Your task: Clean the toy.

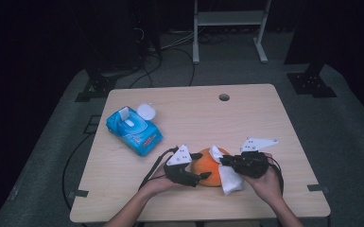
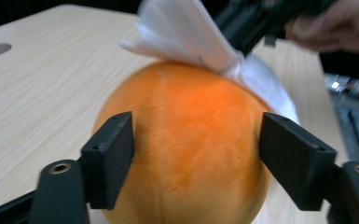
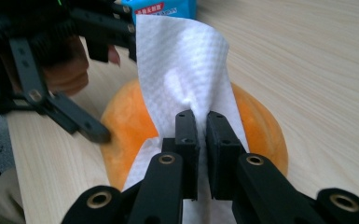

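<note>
So this looks like wiping down the orange ball (image 1: 209, 166) with a tissue (image 1: 228, 176), and I'd say it's partway in. The tissue is already out of the blue tissue pack (image 1: 134, 131), which sits off to the left with its white lid (image 1: 146, 111) flipped up, and it's draped over the top and right side of the ball. The actual rubbing seems underway but not finished; nothing tells me how much of the surface has been covered.

Going left to right: the left gripper (image 1: 195, 176) comes in low from the person's left hand (image 1: 158, 182), with its jaws spread around the ball, one on each side. In its own view they seem to sit right against the fuzzy surface, steadying it near the front edge of the table (image 1: 264, 118).

The right gripper (image 1: 225, 162) reaches in from the right and angles down over the ball. Its jaws are squeezed together on a bunched fold of tissue, and the rest fans out over the ball. The right hand (image 1: 264, 182) sits close to the table edge.
</note>
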`<action>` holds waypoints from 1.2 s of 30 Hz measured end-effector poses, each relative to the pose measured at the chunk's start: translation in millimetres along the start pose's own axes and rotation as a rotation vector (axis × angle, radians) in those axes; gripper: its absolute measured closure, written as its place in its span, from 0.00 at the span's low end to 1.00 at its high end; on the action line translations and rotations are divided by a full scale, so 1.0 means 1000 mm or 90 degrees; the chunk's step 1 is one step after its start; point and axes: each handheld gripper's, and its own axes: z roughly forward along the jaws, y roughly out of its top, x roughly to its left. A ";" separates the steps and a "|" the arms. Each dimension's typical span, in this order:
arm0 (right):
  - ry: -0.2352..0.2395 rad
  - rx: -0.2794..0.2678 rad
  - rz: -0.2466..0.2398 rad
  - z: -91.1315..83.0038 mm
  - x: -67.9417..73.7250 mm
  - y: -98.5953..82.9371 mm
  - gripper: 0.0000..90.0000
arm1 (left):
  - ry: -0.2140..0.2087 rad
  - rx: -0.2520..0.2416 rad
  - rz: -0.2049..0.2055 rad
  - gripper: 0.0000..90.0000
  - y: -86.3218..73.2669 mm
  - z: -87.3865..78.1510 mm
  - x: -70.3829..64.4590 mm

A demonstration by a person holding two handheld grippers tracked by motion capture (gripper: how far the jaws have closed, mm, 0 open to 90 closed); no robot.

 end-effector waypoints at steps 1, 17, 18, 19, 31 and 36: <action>0.000 0.000 0.002 -0.001 -0.001 -0.001 0.93 | 0.003 -0.003 -0.003 0.26 0.001 -0.001 0.001; -0.007 -0.031 -0.075 -0.008 0.028 0.015 0.93 | 0.013 0.022 0.015 0.45 0.007 0.003 -0.009; -0.016 -0.025 -0.081 -0.006 0.028 0.015 0.93 | 0.013 0.023 0.015 0.46 0.006 0.003 -0.009; -0.018 -0.022 -0.078 -0.006 0.026 0.013 0.93 | 0.012 0.021 0.016 0.46 0.006 0.002 -0.008; -0.028 -0.015 -0.003 -0.011 -0.004 -0.005 0.93 | -0.011 0.020 -0.001 0.32 -0.002 0.004 -0.002; 0.004 -0.049 -0.016 -0.016 0.010 0.007 0.93 | 0.005 0.008 0.010 0.45 0.004 0.004 -0.009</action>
